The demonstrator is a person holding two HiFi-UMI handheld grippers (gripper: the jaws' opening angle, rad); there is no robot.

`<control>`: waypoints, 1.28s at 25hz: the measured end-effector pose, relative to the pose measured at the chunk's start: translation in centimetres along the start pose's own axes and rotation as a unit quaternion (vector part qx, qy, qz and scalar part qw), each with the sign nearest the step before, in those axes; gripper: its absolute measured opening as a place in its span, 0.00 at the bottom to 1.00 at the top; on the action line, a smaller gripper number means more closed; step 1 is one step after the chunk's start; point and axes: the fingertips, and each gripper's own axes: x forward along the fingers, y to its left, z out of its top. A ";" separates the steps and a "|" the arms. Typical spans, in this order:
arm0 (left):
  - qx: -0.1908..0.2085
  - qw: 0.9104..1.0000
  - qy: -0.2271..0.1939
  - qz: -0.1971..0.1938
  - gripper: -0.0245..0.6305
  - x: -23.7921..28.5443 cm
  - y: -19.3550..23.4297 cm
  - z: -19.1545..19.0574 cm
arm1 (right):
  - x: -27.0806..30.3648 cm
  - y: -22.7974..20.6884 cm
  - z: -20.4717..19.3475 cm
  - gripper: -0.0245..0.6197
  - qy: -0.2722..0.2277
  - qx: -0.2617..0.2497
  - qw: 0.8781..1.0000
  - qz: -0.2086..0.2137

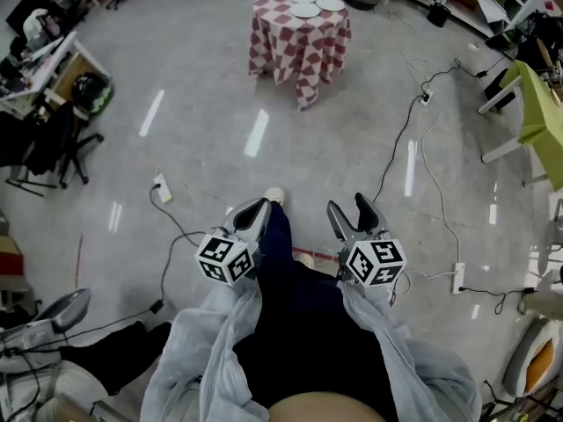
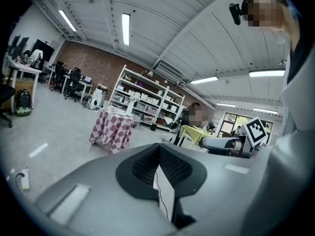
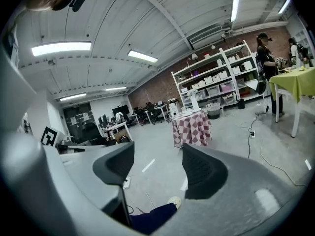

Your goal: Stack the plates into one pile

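– At the top centre of the head view, what is installed?

– A round surface (image 1: 299, 42) draped in a red-and-white checked cloth that hangs in soft folds. The plates (image 1: 305, 10) lie on it: white, round, flat, side by side and not piled.

– Is any writing legible?

– None. Each claw carries a marker cube (image 1: 227, 258) faced with black-and-white square patterns; these are the only printed marks, and they hold no letters.

– State of the left claw (image 1: 259, 203)?

– In the lower centre-left of the head view. The left gripper view shows its dark, ribbed pads pressed together, with nothing between them.

– State of the right claw (image 1: 347, 205)?

– In the lower centre-right. The right gripper view shows its jaws standing roughly half apart and holding nothing; only the floor (image 1: 176, 148) and a light shoe (image 3: 173, 201) show through the gap.

– Pose of the hands?

– Both claws are held side by side in front of the body, pointing ahead and slightly downward, well apart from the surface. Pale grey sleeves (image 1: 220, 341) run back from them to the bottom edge. The floor is smooth, glossy grey, with strip-light reflections.
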 end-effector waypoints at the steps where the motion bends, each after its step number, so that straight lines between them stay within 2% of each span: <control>1: -0.001 1.000 -0.003 0.001 0.05 0.2 0.2 0.1 | 0.2 -0.1 -0.1 0.51 0.002 0.000 1.000 0.001; 10: 0.004 1.000 -0.001 -0.008 0.05 4.1 2.9 1.7 | 4.7 -1.4 1.3 0.51 0.009 0.000 1.000 0.007; 17: 0.008 1.000 -0.014 -0.018 0.05 9.3 6.5 6.3 | 10.9 -2.9 5.5 0.51 0.010 -0.024 1.000 0.010; 22: 0.014 1.000 -0.015 -0.023 0.05 12.6 9.3 9.4 | 14.7 -4.2 8.8 0.51 -0.001 -0.027 1.000 -0.001; 32: 0.029 0.999 0.007 -0.046 0.05 18.5 15.3 13.1 | 21.8 -6.9 11.2 0.51 0.004 -0.024 0.999 -0.038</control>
